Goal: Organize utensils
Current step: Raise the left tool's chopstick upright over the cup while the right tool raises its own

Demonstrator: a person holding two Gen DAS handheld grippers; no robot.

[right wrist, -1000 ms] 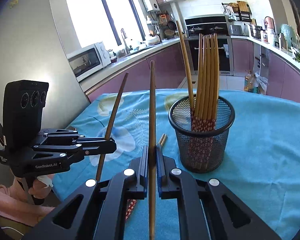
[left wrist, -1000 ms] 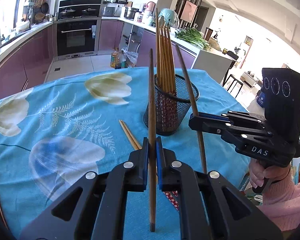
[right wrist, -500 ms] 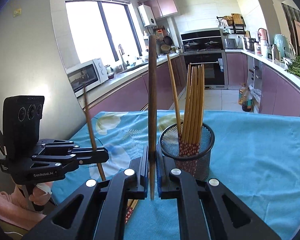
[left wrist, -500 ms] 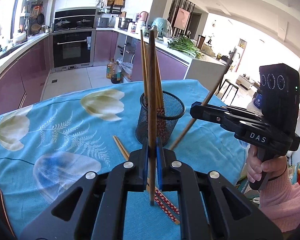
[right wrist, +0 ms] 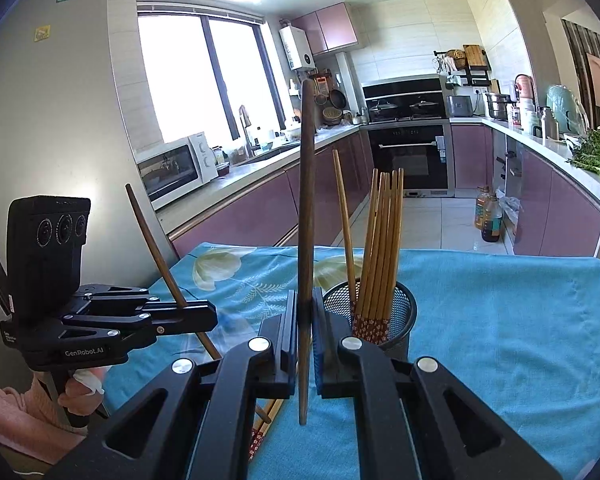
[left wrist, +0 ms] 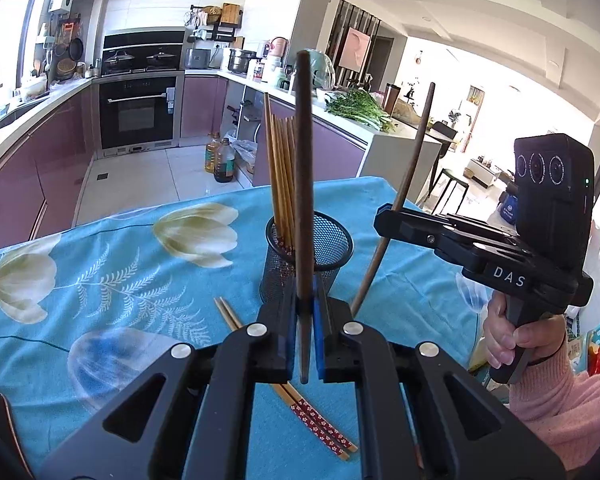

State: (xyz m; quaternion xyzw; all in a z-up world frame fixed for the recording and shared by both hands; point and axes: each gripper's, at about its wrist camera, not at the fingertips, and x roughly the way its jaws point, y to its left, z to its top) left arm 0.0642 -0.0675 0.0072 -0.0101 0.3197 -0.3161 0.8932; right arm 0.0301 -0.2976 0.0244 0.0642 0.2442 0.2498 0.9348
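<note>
A black mesh cup (left wrist: 309, 258) stands on the blue cloth and holds several wooden chopsticks (left wrist: 282, 176). It also shows in the right wrist view (right wrist: 370, 318). My left gripper (left wrist: 305, 320) is shut on a dark brown chopstick (left wrist: 303, 168), held upright just in front of the cup. My right gripper (right wrist: 305, 320) is shut on a second dark chopstick (right wrist: 307, 208), upright beside the cup. In the left wrist view the right gripper (left wrist: 384, 222) holds its chopstick (left wrist: 406, 184) tilted, right of the cup. Two chopsticks with red patterned ends (left wrist: 300, 400) lie on the cloth.
The table carries a blue cloth with flower prints (left wrist: 100, 280). Its far edge (left wrist: 320, 186) drops to the kitchen floor. A kitchen counter with an oven (left wrist: 136, 116) and greens (left wrist: 356, 108) stands behind. The left gripper shows at the left of the right wrist view (right wrist: 210, 316).
Both grippers have risen and drawn back from the cup, so it looks smaller. Both chopsticks have slid up through the jaws. The right gripper's chopstick changed its lean.
</note>
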